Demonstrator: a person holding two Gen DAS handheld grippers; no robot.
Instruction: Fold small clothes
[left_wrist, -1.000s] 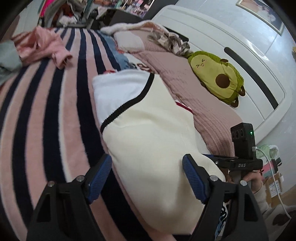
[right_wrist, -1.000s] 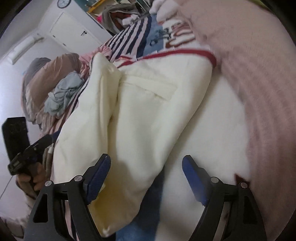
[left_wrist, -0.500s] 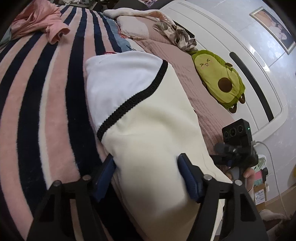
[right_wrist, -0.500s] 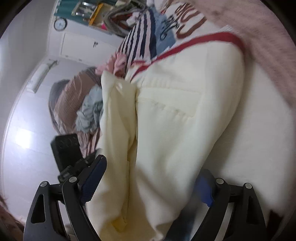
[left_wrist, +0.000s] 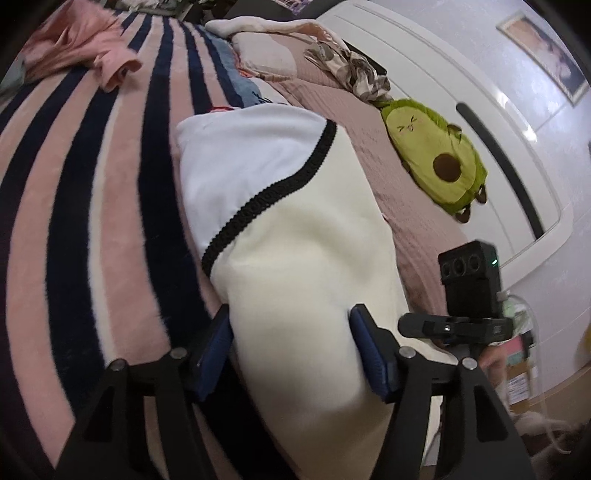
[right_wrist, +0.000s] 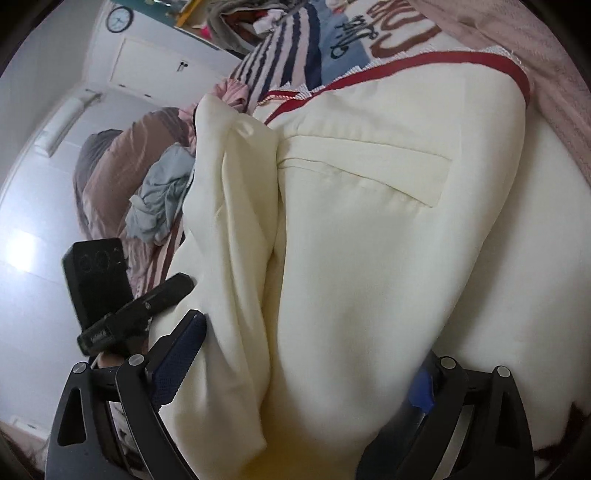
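Note:
A cream garment (left_wrist: 306, 266) with black trim and a white lining lies on the striped blanket (left_wrist: 74, 184). My left gripper (left_wrist: 291, 347) is open, its blue pads on either side of the garment's near end. In the right wrist view the same cream garment (right_wrist: 369, 221) shows a welt pocket and red trim. My right gripper (right_wrist: 295, 373) is open wide and straddles a bunched cream fold. Each gripper shows in the other's view, the right one in the left wrist view (left_wrist: 469, 295) and the left one in the right wrist view (right_wrist: 110, 291).
An avocado plush (left_wrist: 436, 155) lies on the pink bedspread by the white headboard (left_wrist: 498, 110). A pink garment (left_wrist: 85, 48) lies far left on the blanket. A grey-blue garment (right_wrist: 162, 195) and a brown pillow (right_wrist: 110, 155) lie beyond the cream one.
Both grippers have moved forward onto the cream garment, so its near end now sits between their open fingers. The left fingers have narrowed slightly.

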